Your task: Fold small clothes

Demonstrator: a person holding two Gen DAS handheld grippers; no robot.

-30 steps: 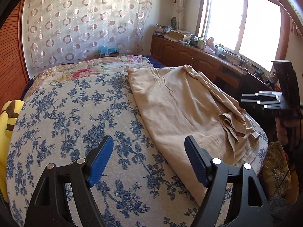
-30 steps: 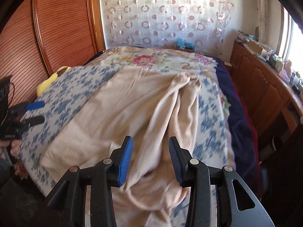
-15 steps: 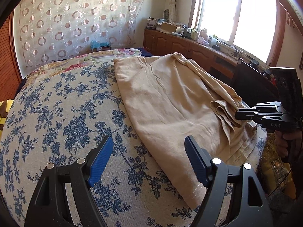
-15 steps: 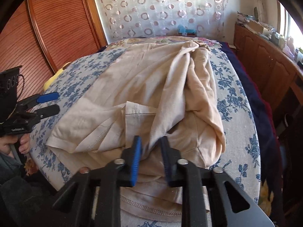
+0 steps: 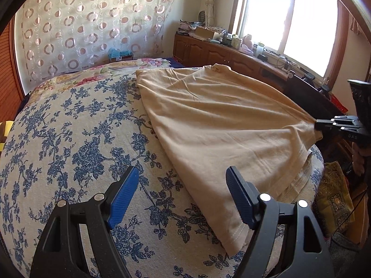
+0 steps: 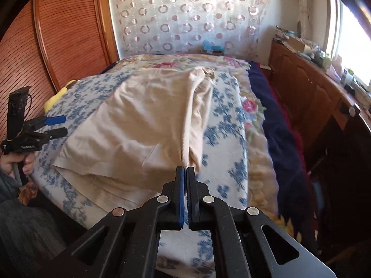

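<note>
right gripper (image 6: 185, 171) pinching beige garment (image 5: 220, 120) hem, tensioning it flat | left gripper (image 5: 182, 192) spread, hovering beside near corner for grasping

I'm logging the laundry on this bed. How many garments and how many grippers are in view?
Beige shirt: 1
Grippers: 2, left gripper open over the bed, right gripper shut on the shirt
Total: 3

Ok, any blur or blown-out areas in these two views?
Left wrist: sharp; the window is blown out white. Right wrist: the bedspread is motion-smeared around the beige shirt, while the right hand-held gripper stays crisp; the window edge glares.
</note>
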